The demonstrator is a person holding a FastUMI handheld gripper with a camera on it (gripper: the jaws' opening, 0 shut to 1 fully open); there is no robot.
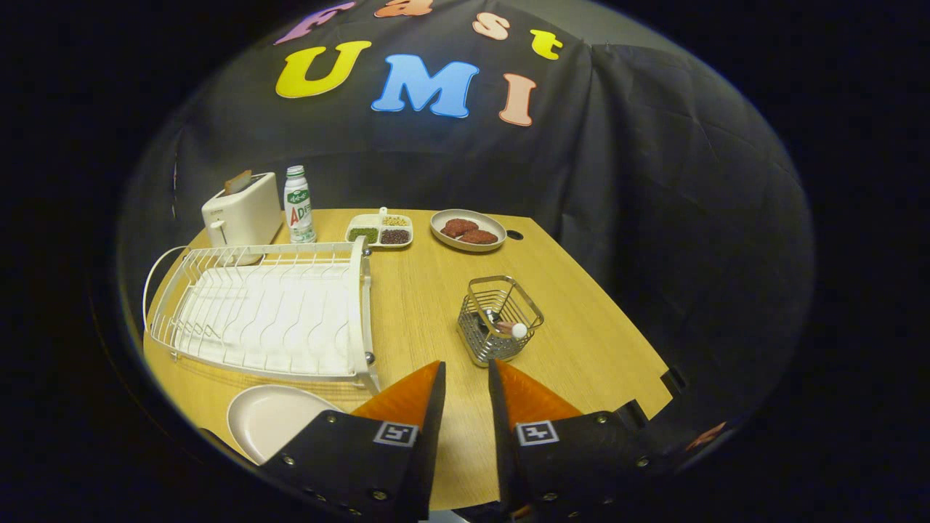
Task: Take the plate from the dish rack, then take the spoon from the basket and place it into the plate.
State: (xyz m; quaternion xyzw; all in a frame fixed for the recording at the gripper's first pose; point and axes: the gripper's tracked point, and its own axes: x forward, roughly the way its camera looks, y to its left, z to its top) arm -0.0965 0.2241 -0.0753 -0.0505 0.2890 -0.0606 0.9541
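Observation:
A white plate lies flat on the wooden table, left of my left finger and just in front of the white wire dish rack, which holds nothing. A small metal wire basket stands just ahead of my right fingertip; a spoon with a pale round handle end leans inside it. My gripper hovers above the table's near part, its fingers a small gap apart with nothing between them.
Along the back of the table stand a white toaster, a bottle, a divided dish of beans and a plate with reddish patties. The table's right edge falls off beyond the basket.

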